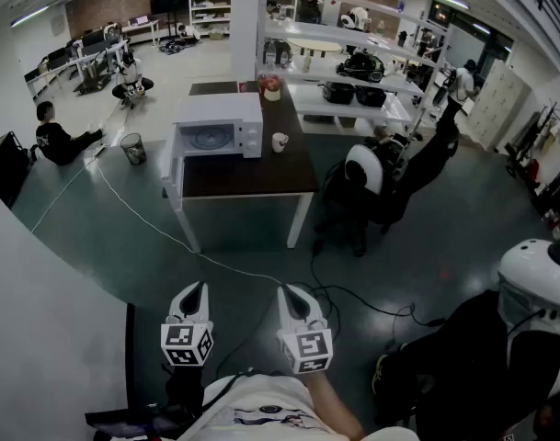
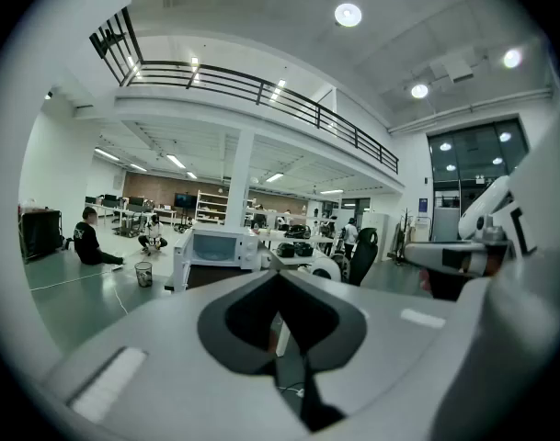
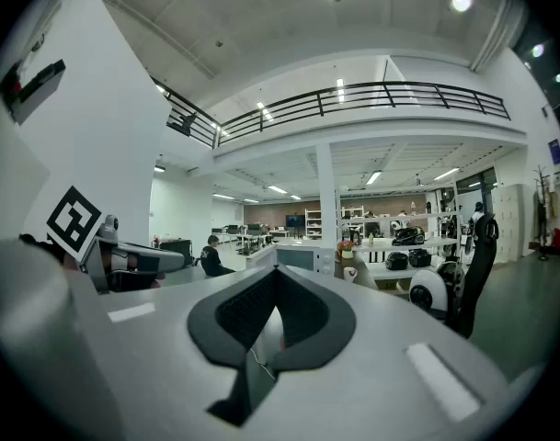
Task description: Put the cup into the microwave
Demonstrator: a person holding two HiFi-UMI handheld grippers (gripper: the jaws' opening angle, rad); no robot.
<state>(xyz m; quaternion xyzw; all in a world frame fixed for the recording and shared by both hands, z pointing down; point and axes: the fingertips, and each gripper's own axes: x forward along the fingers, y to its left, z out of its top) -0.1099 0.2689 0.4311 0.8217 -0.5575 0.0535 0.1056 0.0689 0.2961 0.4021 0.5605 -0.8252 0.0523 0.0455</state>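
We see a white microwave [image 1: 217, 129] and a white cup [image 1: 279, 141] on a dark brown table [image 1: 252, 175], over a dark grey-green floor [image 1: 123, 246]. Our white left gripper [image 1: 195, 292] and right gripper [image 1: 289, 297] bear black-and-white square markers.

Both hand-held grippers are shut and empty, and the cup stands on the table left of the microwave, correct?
No: the head view shows the cup on the table right of the microwave, not left. The left hand-held gripper and right hand-held gripper are indeed shut and empty.
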